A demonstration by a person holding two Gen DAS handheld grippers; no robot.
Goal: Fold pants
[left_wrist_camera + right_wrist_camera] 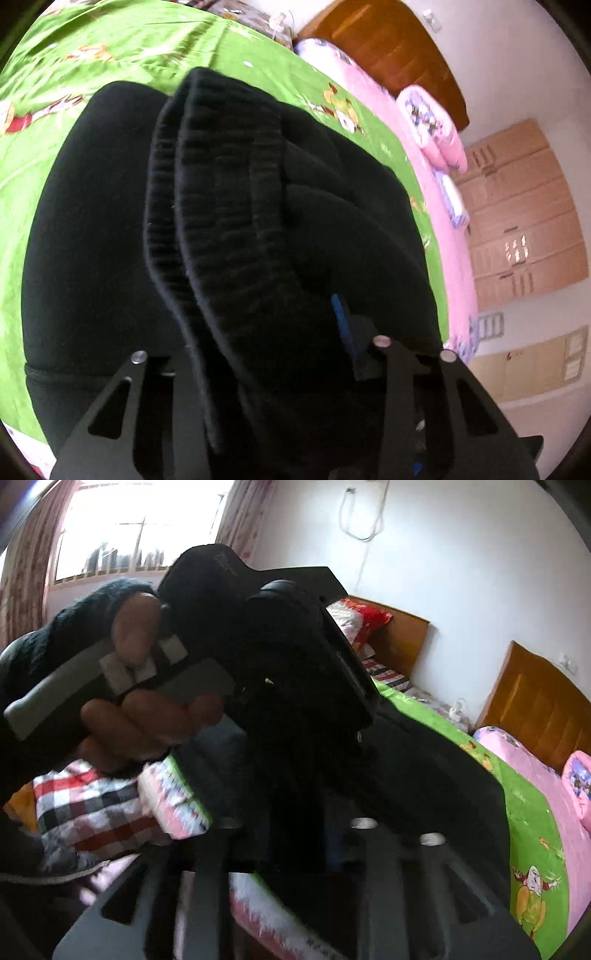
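My left gripper (273,369) angled down, clamped on black pants' (221,192) waistband, my left hand (147,709) gripping its handle, right gripper's (295,849) state unclear.

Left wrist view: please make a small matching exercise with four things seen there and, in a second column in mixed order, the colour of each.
Things:
1. pants
2. bed sheet under the pants
3. headboard
4. quilt beside the green sheet

Colours:
a. pink
b. brown wood
c. black
d. green with cartoon prints

Right pairs: 1-c, 2-d, 3-b, 4-a.
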